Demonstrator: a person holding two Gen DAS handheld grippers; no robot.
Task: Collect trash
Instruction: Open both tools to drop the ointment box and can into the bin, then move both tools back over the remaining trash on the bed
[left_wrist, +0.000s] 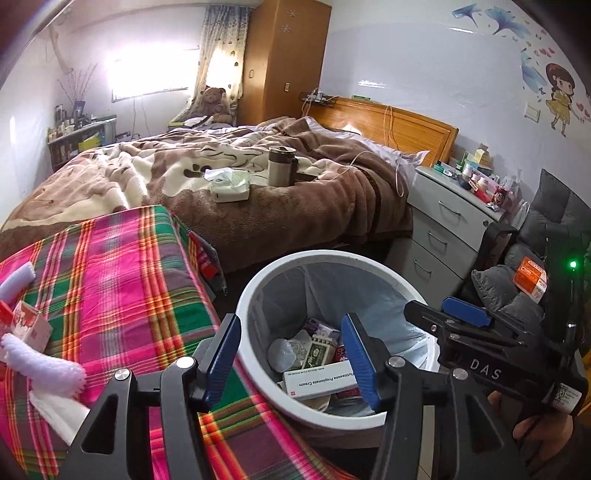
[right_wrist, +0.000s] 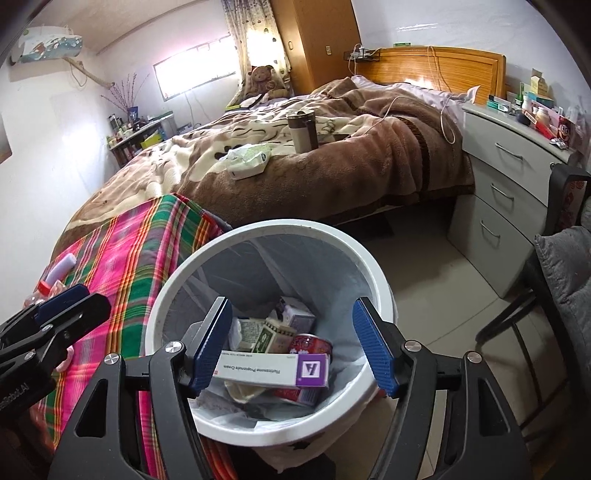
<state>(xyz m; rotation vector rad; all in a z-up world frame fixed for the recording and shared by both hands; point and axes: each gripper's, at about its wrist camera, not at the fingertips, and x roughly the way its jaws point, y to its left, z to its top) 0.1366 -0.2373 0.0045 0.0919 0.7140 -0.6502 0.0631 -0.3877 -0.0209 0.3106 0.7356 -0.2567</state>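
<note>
A white trash bin (left_wrist: 255, 291) (right_wrist: 173, 280) with a thin liner stands beside a plaid-covered surface (left_wrist: 122, 273). Inside lie several small boxes, and a white cream box (left_wrist: 321, 382) (right_wrist: 273, 371) lies on top. My left gripper (left_wrist: 290, 328) hangs open over the bin's near left rim, nothing between its pads. My right gripper (right_wrist: 291, 328) is open above the bin's middle; the cream box sits below its jaws, untouched by the pads. Each gripper shows in the other's view: the right gripper (left_wrist: 465, 317) and the left gripper (right_wrist: 62, 299). A small carton (left_wrist: 31, 328) and white tissue (left_wrist: 55, 410) rest on the plaid.
A bed with a brown blanket (left_wrist: 258, 206) carries a tissue pack (left_wrist: 231, 184) and a flask (left_wrist: 280, 166). A grey drawer unit (right_wrist: 506, 192) stands right of the bed. A black chair with grey cushion (right_wrist: 565, 280) is at the right, an orange box (left_wrist: 530, 277) on it.
</note>
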